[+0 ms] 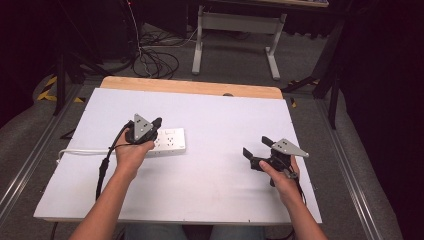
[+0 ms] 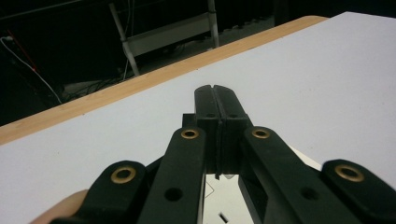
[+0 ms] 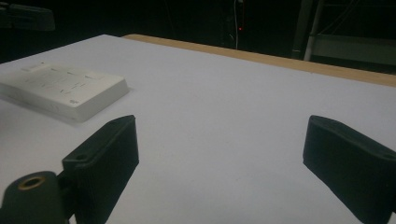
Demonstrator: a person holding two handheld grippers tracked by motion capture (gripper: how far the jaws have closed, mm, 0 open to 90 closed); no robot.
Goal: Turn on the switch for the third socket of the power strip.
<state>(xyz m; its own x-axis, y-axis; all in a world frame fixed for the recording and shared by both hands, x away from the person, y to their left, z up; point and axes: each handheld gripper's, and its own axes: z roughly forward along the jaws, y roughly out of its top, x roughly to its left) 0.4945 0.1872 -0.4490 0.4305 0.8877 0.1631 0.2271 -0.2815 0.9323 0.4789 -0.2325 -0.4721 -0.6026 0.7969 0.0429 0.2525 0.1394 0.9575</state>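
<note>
Item 1. Left gripper (image 1: 156,123): held in the person's left hand (image 1: 131,152) over the left half of the white table surface (image 1: 210,170). Jaws stood pressed together, pad against pad, with nothing between them; in the left gripper view the two black pads met along a thin seam at the tip (image 2: 216,100). The gripper hovered directly above the power strip, its closed tip pointing toward the far wooden edge (image 1: 190,87); whether it touched the strip could not be told. A black cable (image 1: 104,167) trailed from it toward the near edge.

Item 2. Power strip (image 1: 169,141): white, flat on the surface, left of centre, its length parallel to the far edge. Its white cord (image 1: 80,151) ran toward the left edge. In the right gripper view it lay at upper left (image 3: 60,88), well apart from that gripper's jaws.

Item 3. Right gripper (image 1: 257,148): held in the person's right hand (image 1: 280,180) near the right edge, just above the surface. Jaws stood wide apart, holding nothing; bare white surface showed between the two black pads (image 3: 109,158).
</note>
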